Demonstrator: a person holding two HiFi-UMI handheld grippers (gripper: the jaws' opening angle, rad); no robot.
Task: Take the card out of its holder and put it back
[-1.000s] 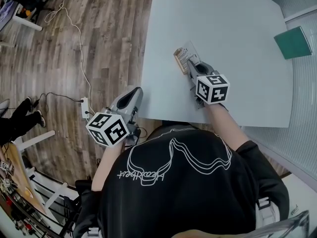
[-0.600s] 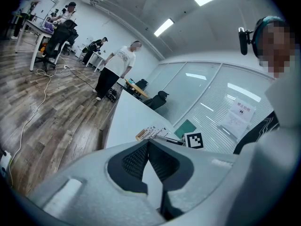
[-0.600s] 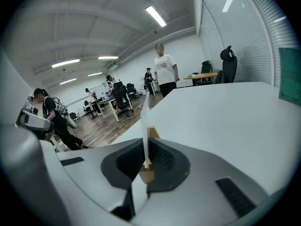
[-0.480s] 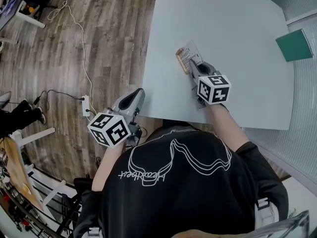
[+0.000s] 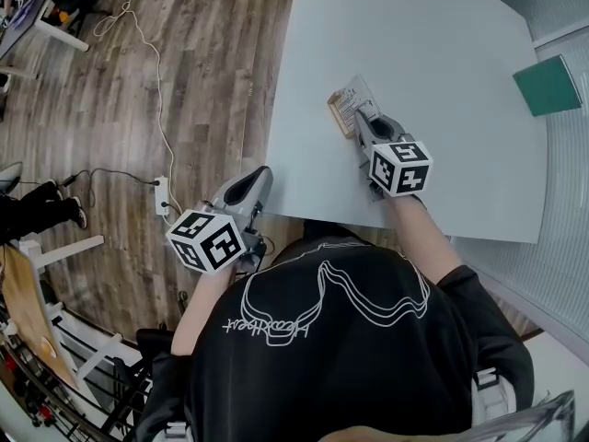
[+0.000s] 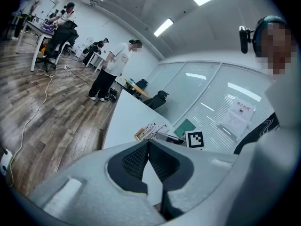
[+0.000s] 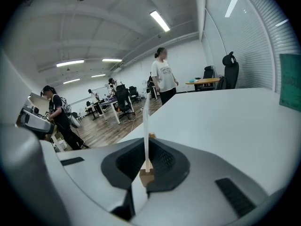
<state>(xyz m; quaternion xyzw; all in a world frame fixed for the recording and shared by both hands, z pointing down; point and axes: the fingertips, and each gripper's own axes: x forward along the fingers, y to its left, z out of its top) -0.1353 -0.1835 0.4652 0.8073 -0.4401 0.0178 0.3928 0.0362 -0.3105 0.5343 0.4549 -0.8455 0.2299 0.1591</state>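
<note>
The broad pale grey table [image 5: 414, 44] fills most of the head view, bare except for a dark green flat rectangular pad [image 5: 547, 84] near its far right edge and the task's things close to the near edge. The left gripper [image 5: 250, 182] hangs off the table's near left corner, over the wooden floor. Its jaws are together at the tips with nothing between them. The right gripper [image 5: 362, 118] reaches onto the table, and its own view shows the pads pressed together on a thin white printed card [image 7: 146, 121] seen edge-on. The card sits in a small light wooden slotted holder [image 7: 146, 176], whose end shows just below the pads. From above, the card [image 5: 352, 98] leans beside the gripper's tips with the holder [image 5: 335, 116] along its left edge. I cannot tell whether the holder rests on the table. The card looks light, flat and slick, stiff enough to stand but easy to bend or crease. It is best pinched on its flat faces near an edge clear of the slot and drawn straight along the groove. The holder is light too and would likely lift with the card unless steadied.
</note>
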